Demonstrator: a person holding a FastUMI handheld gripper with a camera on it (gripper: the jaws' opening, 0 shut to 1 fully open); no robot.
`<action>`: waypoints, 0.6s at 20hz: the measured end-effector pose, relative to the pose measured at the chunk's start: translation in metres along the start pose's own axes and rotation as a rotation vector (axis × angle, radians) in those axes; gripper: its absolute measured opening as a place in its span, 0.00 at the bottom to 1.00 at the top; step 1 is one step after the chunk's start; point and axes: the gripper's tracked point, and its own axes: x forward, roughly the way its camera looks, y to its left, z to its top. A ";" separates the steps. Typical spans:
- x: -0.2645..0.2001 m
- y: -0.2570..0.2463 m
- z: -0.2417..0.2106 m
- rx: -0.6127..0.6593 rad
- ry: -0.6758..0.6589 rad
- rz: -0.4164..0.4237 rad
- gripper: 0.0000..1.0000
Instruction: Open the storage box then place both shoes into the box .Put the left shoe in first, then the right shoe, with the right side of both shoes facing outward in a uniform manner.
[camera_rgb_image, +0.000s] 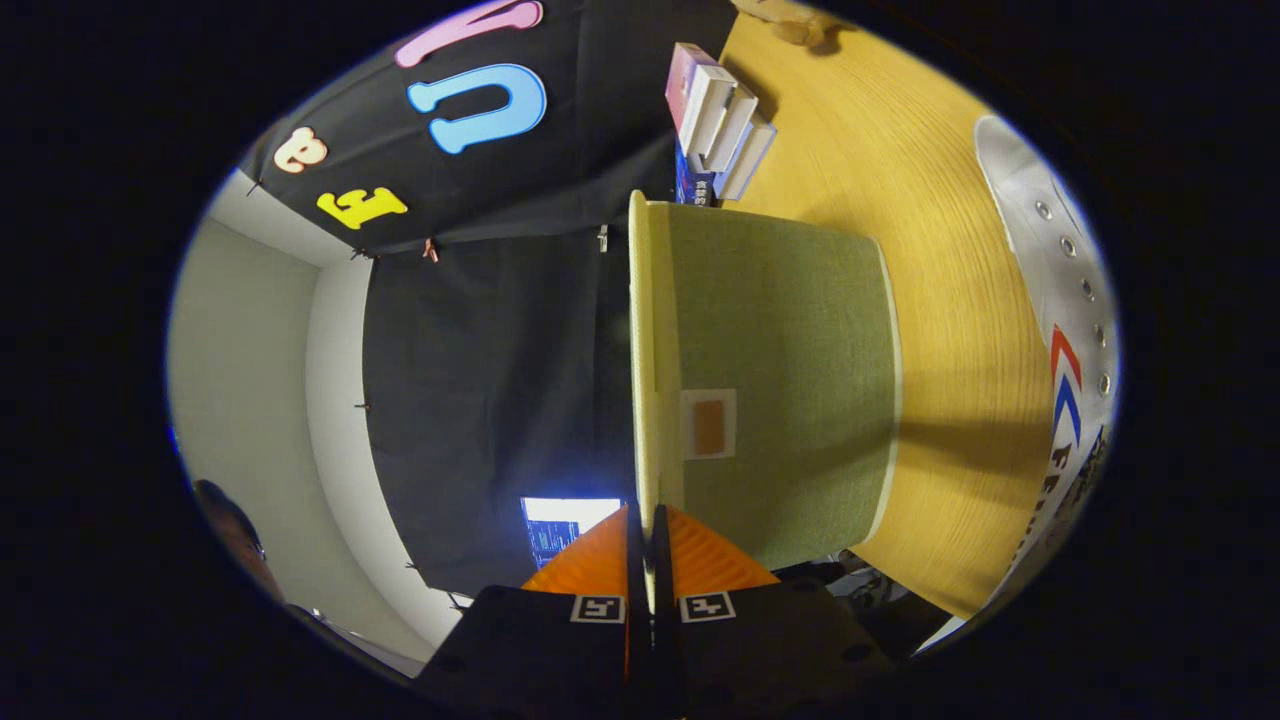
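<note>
On the wooden table (900, 180), seen with the camera rolled sideways, the green fabric storage box (790, 370) stands near the middle, its cream lid (645, 350) raised edge-on and running straight ahead of the gripper (648, 545). The jaws are drawn nearly together and pinch the lid's rim between them. A white canvas shoe (1060, 300) with metal eyelets and red and blue chevrons lies along the table's edge beyond the box, well apart from it. A stack of small boxes (715, 120) sits near the table's far end, by the black cloth wall (480, 380). A small lit screen (560, 525) glows beside the jaws.
</note>
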 end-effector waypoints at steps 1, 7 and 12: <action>0.002 0.013 -0.002 -0.021 -0.004 0.011 0.05; 0.042 0.095 0.005 -0.172 -0.051 0.053 0.05; 0.109 0.146 -0.003 -0.292 -0.042 0.052 0.07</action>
